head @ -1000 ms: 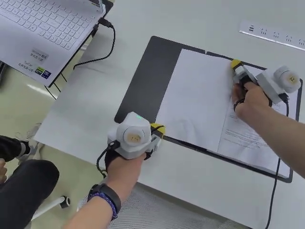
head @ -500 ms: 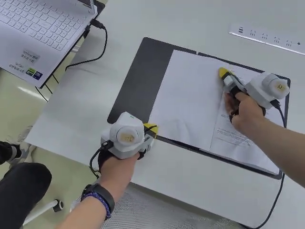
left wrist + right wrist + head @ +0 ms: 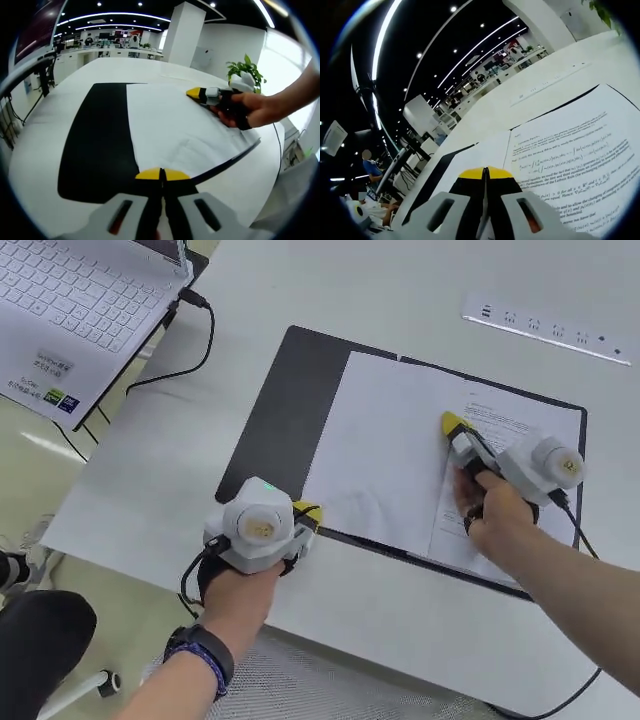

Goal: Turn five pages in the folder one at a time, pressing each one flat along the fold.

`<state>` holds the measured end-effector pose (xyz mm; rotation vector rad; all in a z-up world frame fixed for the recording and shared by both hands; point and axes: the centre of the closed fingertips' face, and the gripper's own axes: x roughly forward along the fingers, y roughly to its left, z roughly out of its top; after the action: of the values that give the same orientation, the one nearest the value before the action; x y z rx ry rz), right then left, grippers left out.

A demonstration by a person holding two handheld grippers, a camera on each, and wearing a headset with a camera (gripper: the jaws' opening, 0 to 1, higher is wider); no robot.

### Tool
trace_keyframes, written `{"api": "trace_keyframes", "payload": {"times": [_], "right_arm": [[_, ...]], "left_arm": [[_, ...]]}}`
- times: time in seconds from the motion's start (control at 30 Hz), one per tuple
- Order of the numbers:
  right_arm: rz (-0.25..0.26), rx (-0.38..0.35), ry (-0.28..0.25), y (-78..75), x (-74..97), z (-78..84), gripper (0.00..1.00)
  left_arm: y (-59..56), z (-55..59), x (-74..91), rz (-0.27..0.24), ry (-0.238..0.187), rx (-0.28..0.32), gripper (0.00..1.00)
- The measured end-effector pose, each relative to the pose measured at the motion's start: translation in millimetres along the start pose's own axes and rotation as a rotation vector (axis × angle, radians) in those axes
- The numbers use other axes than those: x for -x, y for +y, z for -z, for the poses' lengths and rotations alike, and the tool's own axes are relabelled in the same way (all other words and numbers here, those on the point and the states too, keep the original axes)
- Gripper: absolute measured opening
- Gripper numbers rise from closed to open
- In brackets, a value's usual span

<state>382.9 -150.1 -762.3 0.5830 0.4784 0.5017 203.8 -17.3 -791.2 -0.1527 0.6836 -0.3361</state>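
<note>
Right gripper (image 3: 452, 426), fingers pressed together (left gripper (image 3: 308, 511) likewise), should drag firmly and evenly down the fold of the open black folder (image 3: 280, 420).

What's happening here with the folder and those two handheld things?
A person is paging through an open black folder on a white workbench, holding a claw tool in each hand. The left claw, shut, sits at the folder's near edge. The right claw, also shut, presses its yellow tip down by the fold, between a blank turned page and the printed page. A laptop sits off to the side.
</note>
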Motion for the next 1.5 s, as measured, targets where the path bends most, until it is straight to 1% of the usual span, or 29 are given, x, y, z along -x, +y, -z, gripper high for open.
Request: {"api": "trace_keyframes", "payload": {"times": [0.1, 0.23, 0.37, 0.47, 0.5, 0.53, 0.67, 0.73, 0.87, 0.97, 1.13, 1.3, 1.5], "right_arm": [[0.007, -0.017, -0.016, -1.3, 4.1, 2.0, 0.00], [0.010, -0.014, -0.019, 0.3, 9.9, 6.2, 0.00], [0.006, -0.012, -0.008, 2.4, 15.9, 10.7, 0.00], [0.009, -0.015, -0.005, 2.6, 20.3, 14.6, 0.00], [0.010, -0.025, -0.009, -2.0, 18.8, 13.6, 0.00], [0.011, -0.024, -0.008, -2.7, 18.6, 13.7, 0.00], [0.014, -0.029, -0.006, -1.6, 25.9, 18.8, 0.00], [0.014, -0.032, -0.005, -5.8, 28.7, 19.2, 0.00], [0.016, -0.039, -0.006, -7.6, 37.0, 23.8, 0.00], [0.014, -0.032, 0.000, -5.5, 44.1, 28.5, 0.00], [0.003, -0.012, 0.029, -1.8, 53.3, 37.9, 0.00], [0.004, -0.016, 0.033, 1.4, 62.0, 46.4, 0.00], [0.010, -0.036, 0.031, 4.8, 70.9, 52.7, 0.00]], "left_arm": [[0.1, -0.1, -0.3, -0.001, -0.001, -0.004, 0.00], [0.1, -0.3, -0.4, -0.001, 0.000, -0.010, 0.00], [1.1, -0.2, -0.5, 0.004, -0.008, 0.019, 0.00], [0.5, 0.0, -1.3, 0.004, -0.009, 0.007, 0.00], [0.5, 0.0, -1.4, 0.003, -0.008, 0.003, 0.00], [0.7, 0.0, -1.6, 0.003, -0.009, 0.003, 0.00], [1.1, 0.3, -1.7, 0.007, -0.011, 0.017, 0.00], [1.1, 0.4, -1.6, 0.008, -0.010, 0.013, 0.00], [0.5, 0.4, -1.4, 0.008, -0.010, 0.012, 0.00], [0.6, 0.3, -1.2, 0.009, -0.010, 0.015, 0.00], [0.8, 0.2, -0.6, 0.011, -0.013, 0.031, 0.00], [0.3, 0.2, -0.7, 0.010, -0.012, 0.030, 0.00], [0.0, 0.0, -0.5, 0.010, -0.012, 0.032, 0.00]]}}
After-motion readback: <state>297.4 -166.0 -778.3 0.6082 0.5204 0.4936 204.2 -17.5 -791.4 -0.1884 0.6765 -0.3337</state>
